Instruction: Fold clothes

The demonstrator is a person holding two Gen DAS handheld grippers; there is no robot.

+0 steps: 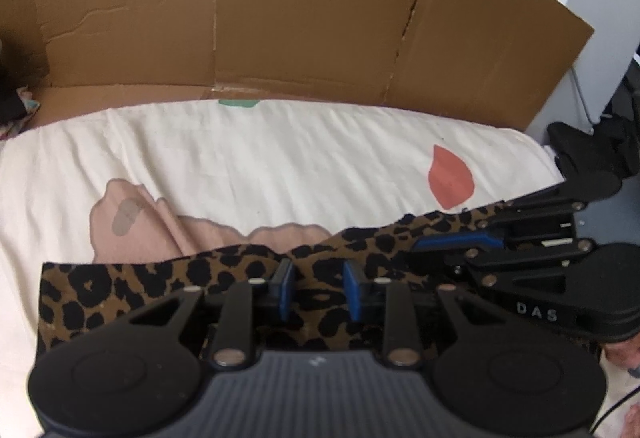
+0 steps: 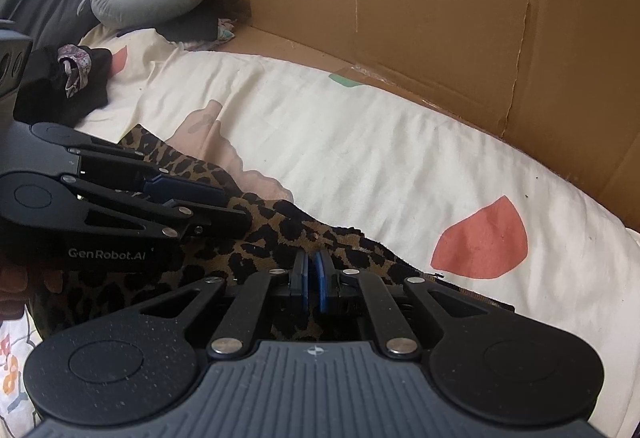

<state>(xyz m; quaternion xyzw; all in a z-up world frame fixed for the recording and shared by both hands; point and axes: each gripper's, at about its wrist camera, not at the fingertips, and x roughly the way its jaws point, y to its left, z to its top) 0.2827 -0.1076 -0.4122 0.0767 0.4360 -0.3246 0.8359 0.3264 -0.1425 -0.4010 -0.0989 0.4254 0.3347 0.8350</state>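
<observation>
From the left wrist, the left tongs point(image 1: 316, 288) stand narrowly apart over the leopard-print brown-and-black cloth point(image 1: 120, 294), which lies on the near part of the cream patterned bedsheet point(image 1: 280, 158). From the right wrist, the right tongs point(image 2: 314, 270) pinch a ridge of that cloth point(image 2: 280, 234), left tongs point(image 2: 224, 204) alongside.

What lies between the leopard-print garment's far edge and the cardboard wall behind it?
Only the cream bedsheet with its pink, red and green printed shapes; no other item lies between the leopard-print garment and the cardboard wall. Both wrist views show it.
</observation>
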